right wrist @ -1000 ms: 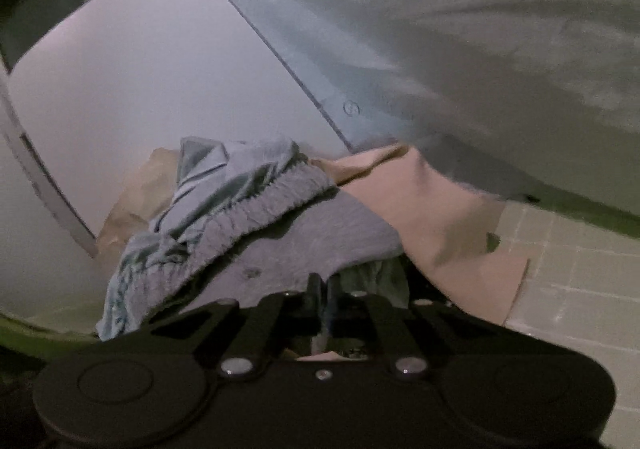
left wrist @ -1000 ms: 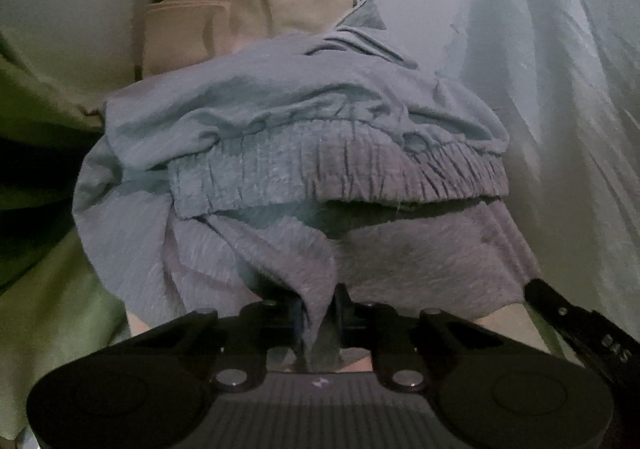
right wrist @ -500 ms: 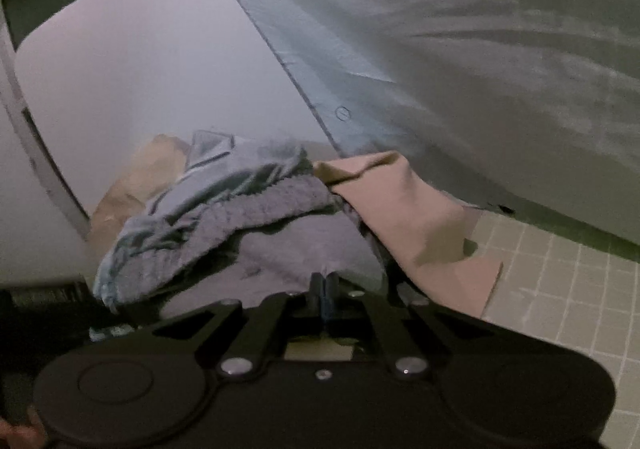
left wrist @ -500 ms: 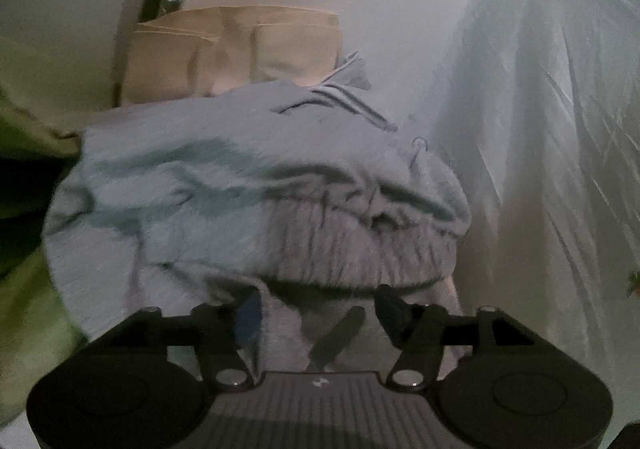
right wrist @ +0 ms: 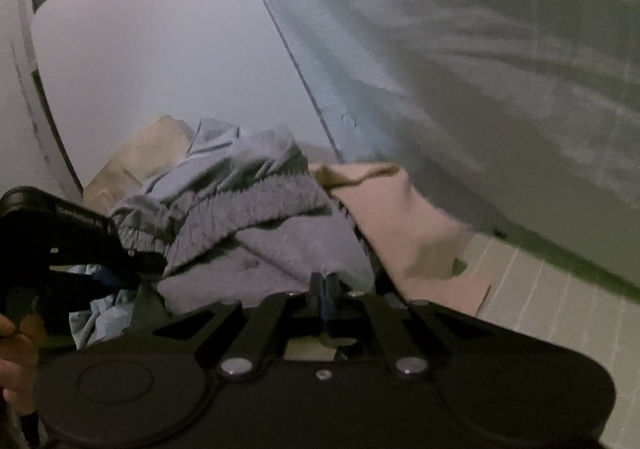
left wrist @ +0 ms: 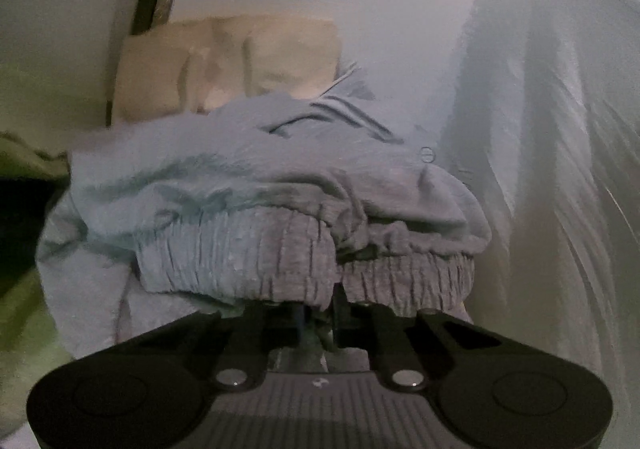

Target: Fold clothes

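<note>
Now left hand-held gripper, spread wide 0.5 s ago, is clenched again on grey shorts' waistband at 6 o'clock; right hand-held gripper clamps hem. Shorts bunched on table, prob. mid-fold w/ regrip.

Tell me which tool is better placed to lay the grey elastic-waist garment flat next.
Probably the right tool: shut on the grey elastic-waist garment's free edge, bare white tabletop ahead. The left tool grips under the bunched waistband.

Grey shorts: soft matt knit cloth, ribbed waistband; grippers matt black plastic.
</note>
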`<state>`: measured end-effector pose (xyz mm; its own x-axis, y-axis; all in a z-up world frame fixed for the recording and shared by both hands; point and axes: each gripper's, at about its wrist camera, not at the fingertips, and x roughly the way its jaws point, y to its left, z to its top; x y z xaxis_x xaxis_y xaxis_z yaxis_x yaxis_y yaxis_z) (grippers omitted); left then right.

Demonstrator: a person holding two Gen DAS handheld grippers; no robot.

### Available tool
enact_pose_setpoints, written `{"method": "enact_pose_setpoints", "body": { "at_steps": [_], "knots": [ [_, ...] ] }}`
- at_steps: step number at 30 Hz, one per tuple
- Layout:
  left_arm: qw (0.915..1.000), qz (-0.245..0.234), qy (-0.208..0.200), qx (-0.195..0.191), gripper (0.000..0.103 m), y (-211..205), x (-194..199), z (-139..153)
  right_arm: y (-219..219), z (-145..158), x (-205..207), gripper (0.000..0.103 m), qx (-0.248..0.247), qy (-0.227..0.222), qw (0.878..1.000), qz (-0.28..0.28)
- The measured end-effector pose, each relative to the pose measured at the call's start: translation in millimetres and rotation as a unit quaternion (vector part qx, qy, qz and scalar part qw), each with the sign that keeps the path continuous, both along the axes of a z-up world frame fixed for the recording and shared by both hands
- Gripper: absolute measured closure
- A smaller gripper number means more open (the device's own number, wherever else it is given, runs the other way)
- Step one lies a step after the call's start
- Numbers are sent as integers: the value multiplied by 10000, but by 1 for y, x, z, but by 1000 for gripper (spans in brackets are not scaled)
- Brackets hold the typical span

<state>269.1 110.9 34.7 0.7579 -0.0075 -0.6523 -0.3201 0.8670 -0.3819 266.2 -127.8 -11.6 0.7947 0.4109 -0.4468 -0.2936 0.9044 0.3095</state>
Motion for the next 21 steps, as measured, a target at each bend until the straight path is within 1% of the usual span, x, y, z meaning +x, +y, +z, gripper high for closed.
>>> {"method": "enact_pose_setpoints", "body": {
  "at_steps": [2,4,7,11,14,15,16,18,19,21],
  "knots": [
    [9998,-133,-92,121,91,-8,-15,8,-3,7,-11,103,-84,-168,9998,-11],
    [9988,-307,-170,327,92,-19,-33,17,-8,15,-26,103,-203,-345,9992,-96],
    [9970,-560,-212,497,92,-35,-60,24,-29,20,-54,103,-691,-649,9932,-674],
    [9929,-883,-196,768,92,-62,-93,27,-94,12,-94,103,-559,-301,9877,-1429],
    [9890,-1231,-145,811,93,-94,-113,22,-145,6,-124,103,-424,-8,9791,-1987],
    [9864,-1404,-149,837,93,-106,-118,21,-159,2,-137,103,-401,75,9759,-2144],
    [9812,-1702,-166,891,93,-120,-123,20,-169,-1,-148,103,-407,137,9733,-2256],
    [9733,-2039,-184,1039,93,-151,-135,16,-191,-8,-173,103,-387,291,9675,-2481],
    [9693,-2218,-177,1044,93,-166,-140,14,-201,-11,-185,103,-361,379,9647,-2582],
    [9626,-2552,-119,902,93,-192,-148,9,-221,-19,-211,103,-378,575,9582,-2778]
  ]
}}
